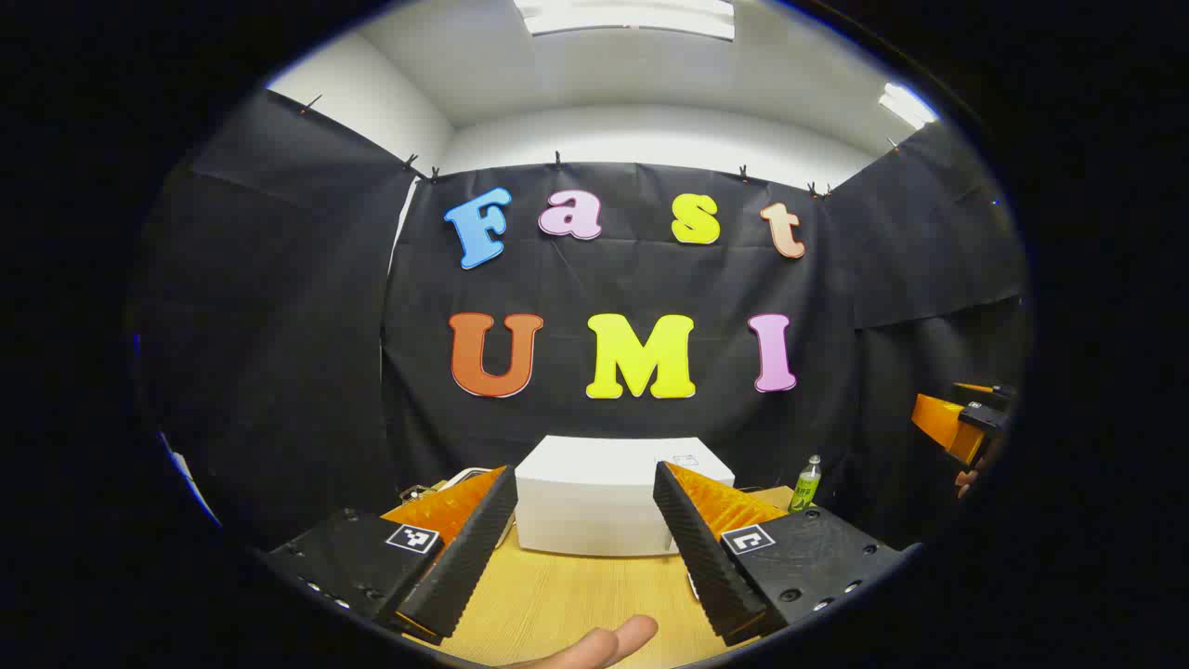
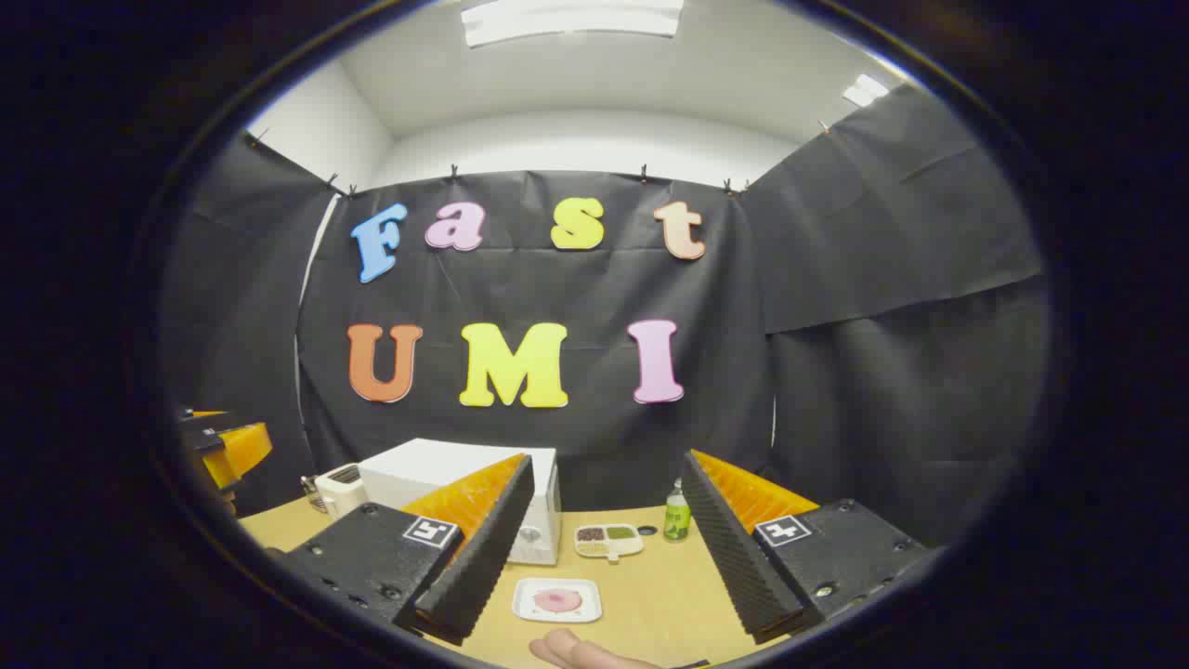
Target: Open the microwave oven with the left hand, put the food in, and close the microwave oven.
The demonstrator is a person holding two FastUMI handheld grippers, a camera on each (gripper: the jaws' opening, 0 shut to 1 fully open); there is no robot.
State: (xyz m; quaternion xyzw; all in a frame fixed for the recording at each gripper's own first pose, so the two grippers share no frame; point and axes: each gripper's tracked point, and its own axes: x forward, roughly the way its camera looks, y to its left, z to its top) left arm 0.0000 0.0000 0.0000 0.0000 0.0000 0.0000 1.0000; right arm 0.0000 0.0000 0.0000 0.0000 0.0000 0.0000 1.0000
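Two grippers up, both with fingers spread wide and nothing between them. Your left gripper (image 1: 585, 483) points straight at the white box-shaped microwave oven (image 1: 599, 497), which sits at the back of the light wooden table (image 1: 567, 604); its door looks closed. Your right gripper (image 2: 608, 474) sits off to the microwave's right, aimed past its right front corner. The food: a pink round piece on a small white square plate (image 2: 557, 599), on the table in front of the microwave's right corner, apart from it. Just right of the microwave lies a white divided tray (image 2: 608, 540) with dark and green fillings, and beyond that a small green bottle (image 2: 677, 518) standing upright. A white toaster-like appliance (image 2: 338, 489) stands just left of the microwave. A fingertip (image 1: 608, 641) of yours shows below the left gripper.
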